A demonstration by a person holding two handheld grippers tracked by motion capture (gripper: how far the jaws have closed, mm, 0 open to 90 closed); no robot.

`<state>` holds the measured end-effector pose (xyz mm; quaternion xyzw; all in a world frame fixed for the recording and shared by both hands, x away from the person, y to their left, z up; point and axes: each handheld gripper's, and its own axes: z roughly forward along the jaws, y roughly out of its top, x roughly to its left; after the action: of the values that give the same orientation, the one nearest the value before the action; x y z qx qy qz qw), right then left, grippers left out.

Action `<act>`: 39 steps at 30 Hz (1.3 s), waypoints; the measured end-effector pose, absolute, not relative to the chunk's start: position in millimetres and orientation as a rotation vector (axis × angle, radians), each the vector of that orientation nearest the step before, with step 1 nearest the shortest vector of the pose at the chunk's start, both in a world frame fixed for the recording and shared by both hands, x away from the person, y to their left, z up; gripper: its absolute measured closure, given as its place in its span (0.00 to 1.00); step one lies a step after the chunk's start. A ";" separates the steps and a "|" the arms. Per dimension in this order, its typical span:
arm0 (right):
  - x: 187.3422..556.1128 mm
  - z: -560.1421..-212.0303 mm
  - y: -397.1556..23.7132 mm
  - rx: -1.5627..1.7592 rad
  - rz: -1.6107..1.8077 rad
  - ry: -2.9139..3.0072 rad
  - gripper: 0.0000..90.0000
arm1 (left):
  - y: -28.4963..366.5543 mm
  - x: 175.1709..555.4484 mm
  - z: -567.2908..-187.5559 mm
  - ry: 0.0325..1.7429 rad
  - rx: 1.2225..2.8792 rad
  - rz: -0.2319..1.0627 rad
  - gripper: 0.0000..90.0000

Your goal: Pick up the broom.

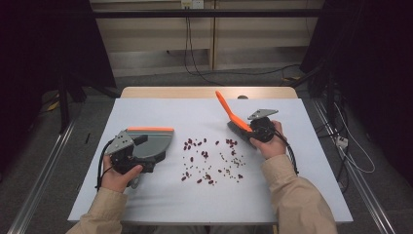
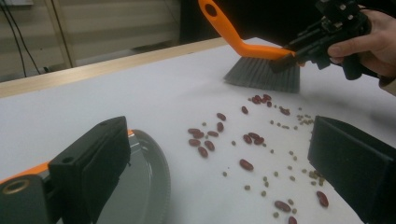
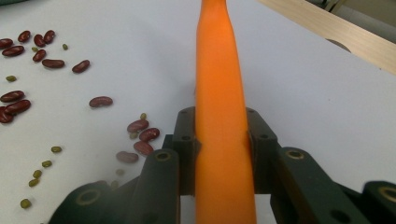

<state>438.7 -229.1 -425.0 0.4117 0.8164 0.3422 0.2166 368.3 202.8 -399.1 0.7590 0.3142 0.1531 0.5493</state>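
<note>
- The left gripper (image 1: pixel 139 153), nearest, has its jaws spread wide by the grey plastic dustpan (image 1: pixel 151 141), left of the beans.
- Glossy red beans (image 1: pixel 209 161) lie scattered mid-counter (image 1: pixel 160 195).
- Beyond them, the right gripper (image 1: pixel 255 132) clamps the orange brush (image 1: pixel 231 117); sweeping seems to be starting, calling for strokes toward the dustpan.

Orange-handled brush (image 1: pixel 233 118) tilted, grey bristles on the table; grey dustpan (image 1: pixel 155 141) flat beside scattered beans (image 1: pixel 210 161).
</note>
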 end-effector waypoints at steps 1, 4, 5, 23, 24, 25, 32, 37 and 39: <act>439.1 -425.4 -228.1 1.127 0.947 2.262 0.79 | 203.9 367.7 -400.1 0.743 1.796 0.361 0.06; 440.1 -425.8 -225.1 1.092 0.935 2.273 0.79 | 207.3 366.0 -402.8 0.750 1.800 0.357 0.06; 439.9 -425.9 -223.7 1.091 0.941 2.281 0.79 | 208.8 365.6 -403.7 0.746 1.804 0.357 0.06; 423.5 -422.8 -208.5 0.936 0.920 2.402 0.79 | 226.0 358.1 -410.0 0.767 1.786 0.340 0.06; 422.0 -422.5 -207.6 0.930 0.918 2.408 0.79 | 226.1 358.0 -410.0 0.769 1.784 0.341 0.06; 420.5 -422.5 -206.7 0.926 0.925 2.413 0.79 | 225.8 357.6 -410.0 0.768 1.784 0.340 0.06; 414.9 -422.5 -205.7 0.907 0.934 2.424 0.79 | 227.2 356.7 -410.2 0.772 1.771 0.342 0.06; 413.0 -421.6 -204.3 0.892 0.939 2.442 0.79 | 226.7 358.4 -411.5 0.766 1.778 0.336 0.06; 411.4 -421.7 -203.5 0.880 0.941 2.447 0.79 | 227.0 358.9 -411.3 0.767 1.775 0.335 0.06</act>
<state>411.4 -203.5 -421.7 0.3127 0.8692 0.3343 0.1869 358.9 227.0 -411.3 0.7518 0.3248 0.1417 0.5560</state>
